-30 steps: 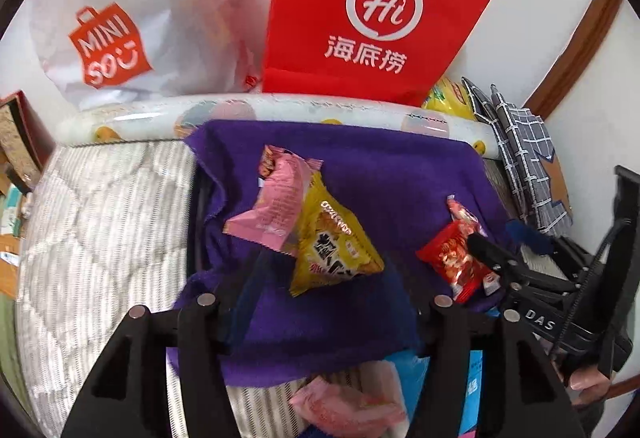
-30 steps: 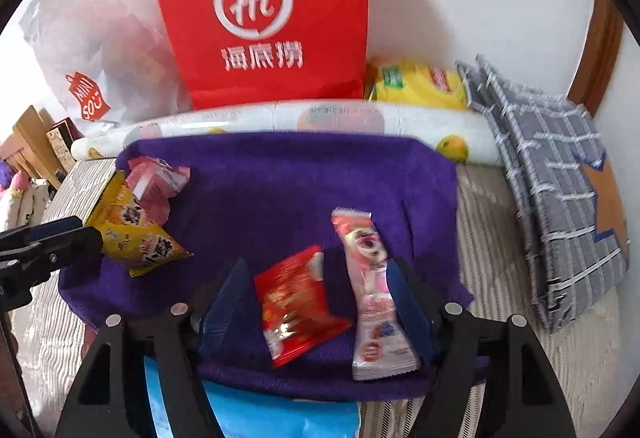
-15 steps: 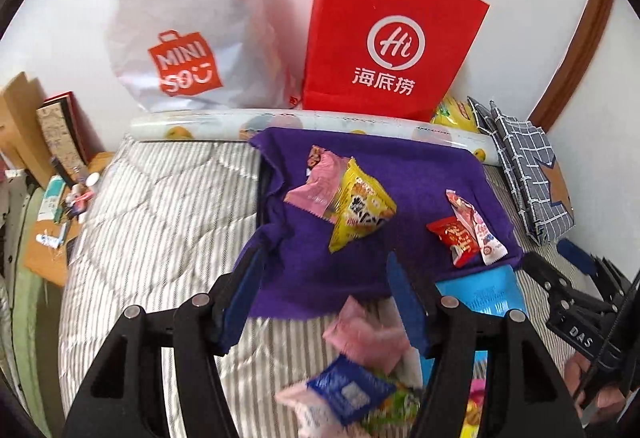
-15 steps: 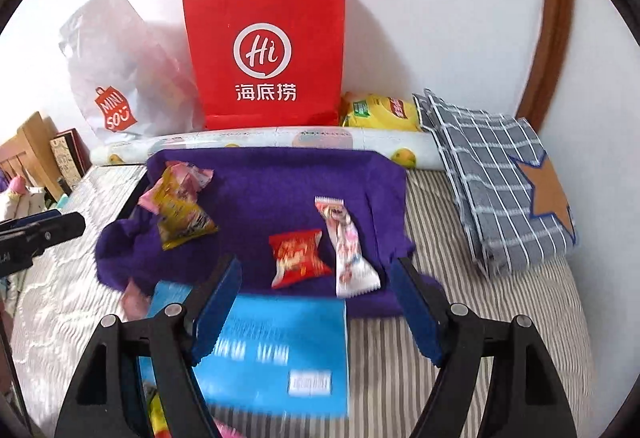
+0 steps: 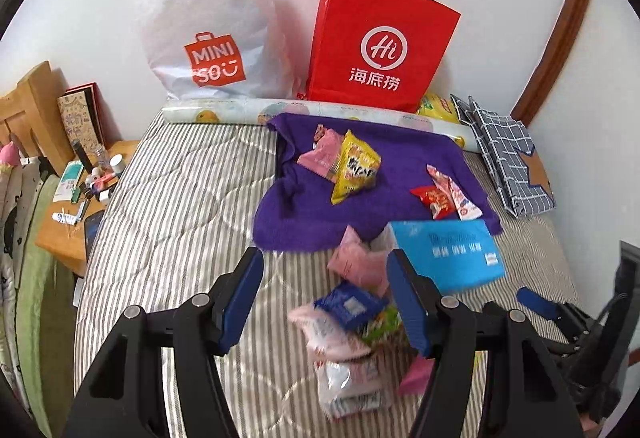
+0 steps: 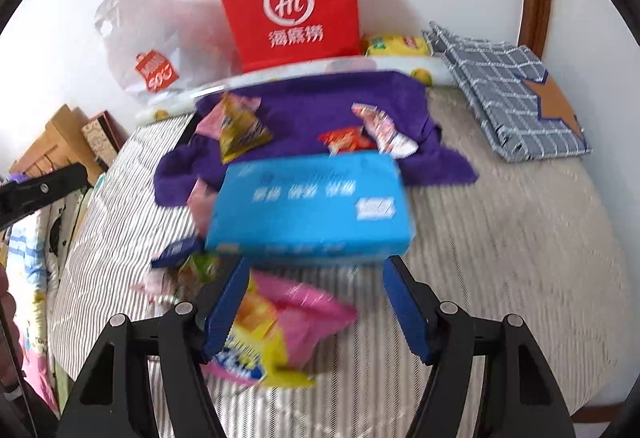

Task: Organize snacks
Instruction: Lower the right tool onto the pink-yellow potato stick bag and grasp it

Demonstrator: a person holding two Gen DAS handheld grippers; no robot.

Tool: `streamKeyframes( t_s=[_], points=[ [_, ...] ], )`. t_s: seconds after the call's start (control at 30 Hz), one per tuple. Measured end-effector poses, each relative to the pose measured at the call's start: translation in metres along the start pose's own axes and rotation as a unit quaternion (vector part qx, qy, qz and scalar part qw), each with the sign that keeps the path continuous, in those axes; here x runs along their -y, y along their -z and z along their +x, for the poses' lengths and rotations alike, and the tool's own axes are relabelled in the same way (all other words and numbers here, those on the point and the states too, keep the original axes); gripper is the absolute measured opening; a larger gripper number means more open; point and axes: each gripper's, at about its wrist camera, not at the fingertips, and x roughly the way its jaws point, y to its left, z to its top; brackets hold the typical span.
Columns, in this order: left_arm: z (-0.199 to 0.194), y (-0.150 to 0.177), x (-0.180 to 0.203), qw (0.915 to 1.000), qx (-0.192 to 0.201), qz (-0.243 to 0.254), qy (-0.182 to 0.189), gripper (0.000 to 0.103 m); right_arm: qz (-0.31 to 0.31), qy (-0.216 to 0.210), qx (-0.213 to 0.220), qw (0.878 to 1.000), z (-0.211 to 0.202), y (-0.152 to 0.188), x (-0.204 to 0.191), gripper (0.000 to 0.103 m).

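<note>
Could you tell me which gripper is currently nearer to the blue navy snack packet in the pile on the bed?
Left. The left gripper frames the blue navy packet between its open fingers; the right gripper hangs open over a pink-and-yellow bag, the packet off beside it.

Four foil snack packets, pink [image 5: 320, 157] & yellow [image 5: 354, 167], red [image 5: 434, 199] & white-pink [image 5: 454, 191], lie on purple cloth [image 5: 308, 222], w/ a loose packet heap [image 5: 348, 322] on striped bedding nearby.

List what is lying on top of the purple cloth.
On the purple cloth: a pink packet partly under a yellow packet, then a red packet beside a long pink-and-white one. The blue box covers the cloth's near edge.
</note>
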Motion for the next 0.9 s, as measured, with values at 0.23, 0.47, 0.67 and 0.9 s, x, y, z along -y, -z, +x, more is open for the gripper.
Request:
streamKeyframes(
  t_s=[0.23, 0.47, 0.67, 0.9],
  points=[
    [-0.016, 0.017, -0.013, 1.0000, 0.003, -0.005, 0.002, 0.064, -0.026, 0.005, -0.029, 0.999, 0.020, 0.021, -0.037, 0.068],
    [-0.019, 0.025, -0.018, 0.9999, 0.002, -0.009, 0.009, 0.065, -0.057, 0.048, -0.033, 0.997, 0.012, 0.036, -0.033, 0.068],
    [-0.014, 0.027, -0.018, 0.9997, -0.001, -0.015, 0.021, 0.065, -0.038, 0.031, -0.045, 0.998, 0.008, 0.044, -0.011, 0.071],
    [-0.005, 0.032, -0.017, 0.9998, -0.012, -0.013, 0.013, 0.065, -0.057, 0.013, -0.067, 0.996, 0.034, 0.048, -0.018, 0.071]
  ],
)
